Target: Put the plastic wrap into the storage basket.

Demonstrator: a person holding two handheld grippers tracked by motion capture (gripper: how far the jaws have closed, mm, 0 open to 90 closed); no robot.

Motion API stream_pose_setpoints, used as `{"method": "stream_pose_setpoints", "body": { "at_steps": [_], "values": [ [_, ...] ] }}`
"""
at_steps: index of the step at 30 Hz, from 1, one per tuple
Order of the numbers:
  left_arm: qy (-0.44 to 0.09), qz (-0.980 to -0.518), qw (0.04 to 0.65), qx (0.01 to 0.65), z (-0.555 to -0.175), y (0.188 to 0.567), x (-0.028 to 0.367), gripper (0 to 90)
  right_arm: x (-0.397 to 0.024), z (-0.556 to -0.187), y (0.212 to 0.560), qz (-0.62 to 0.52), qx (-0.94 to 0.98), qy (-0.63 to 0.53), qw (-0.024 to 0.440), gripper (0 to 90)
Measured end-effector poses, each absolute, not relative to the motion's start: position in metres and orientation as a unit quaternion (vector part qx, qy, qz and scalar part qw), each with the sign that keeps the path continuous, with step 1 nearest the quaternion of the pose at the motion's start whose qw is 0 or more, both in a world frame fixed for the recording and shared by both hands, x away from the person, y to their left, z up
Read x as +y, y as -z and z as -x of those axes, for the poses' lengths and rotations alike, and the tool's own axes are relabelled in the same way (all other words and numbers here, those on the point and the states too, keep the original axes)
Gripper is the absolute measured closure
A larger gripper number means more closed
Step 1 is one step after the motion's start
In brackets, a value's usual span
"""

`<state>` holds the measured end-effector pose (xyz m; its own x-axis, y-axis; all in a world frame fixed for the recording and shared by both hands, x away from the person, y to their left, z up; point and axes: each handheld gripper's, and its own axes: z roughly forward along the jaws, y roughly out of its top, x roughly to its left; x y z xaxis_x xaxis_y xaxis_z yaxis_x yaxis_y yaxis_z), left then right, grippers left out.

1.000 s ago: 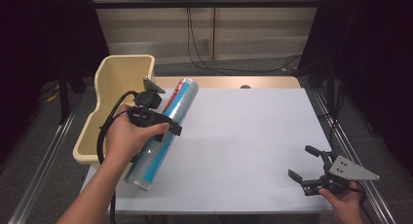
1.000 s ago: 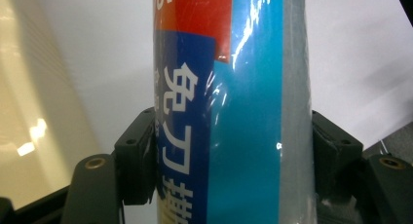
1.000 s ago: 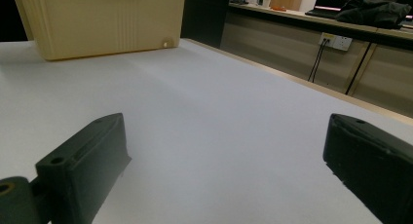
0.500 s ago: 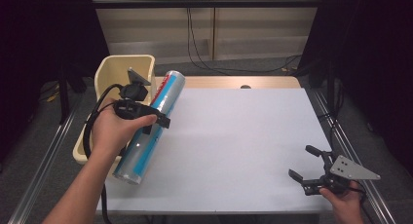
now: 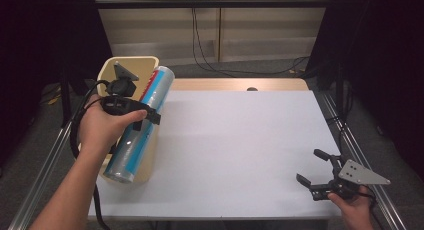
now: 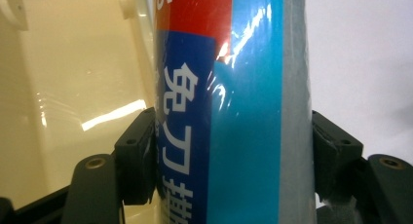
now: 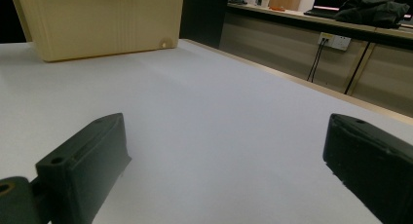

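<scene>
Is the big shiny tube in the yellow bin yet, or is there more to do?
Not yet. Picking up looks done: the left gripper has its jaws shut on the tube, held tilted over the bin. Lowering it in and letting go probably remain. The right gripper sits open on the table.

A long cylindrical roll (image 5: 141, 122) wrapped in shiny clear plastic, silver-grey with light blue, dark blue and red label bands and white characters. It is held off the table, tilted, its near end lower and its far end higher, over a cream bin (image 5: 108, 70) at the table's left edge.
</scene>
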<state>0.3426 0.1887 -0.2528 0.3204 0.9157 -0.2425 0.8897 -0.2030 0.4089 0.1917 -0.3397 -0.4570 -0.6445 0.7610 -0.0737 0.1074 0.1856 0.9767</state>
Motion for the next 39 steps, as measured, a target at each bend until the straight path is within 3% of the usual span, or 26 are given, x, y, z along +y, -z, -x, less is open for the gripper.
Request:
{"method": "stream_pose_setpoints", "body": {
  "at_steps": [39],
  "values": [
    [-0.072,-0.735,0.209,0.642,-0.353,0.266,0.232,32.1,-0.338,-0.192,0.458,-0.302,0.716,-0.558,0.291,2.0]
  ]
}}
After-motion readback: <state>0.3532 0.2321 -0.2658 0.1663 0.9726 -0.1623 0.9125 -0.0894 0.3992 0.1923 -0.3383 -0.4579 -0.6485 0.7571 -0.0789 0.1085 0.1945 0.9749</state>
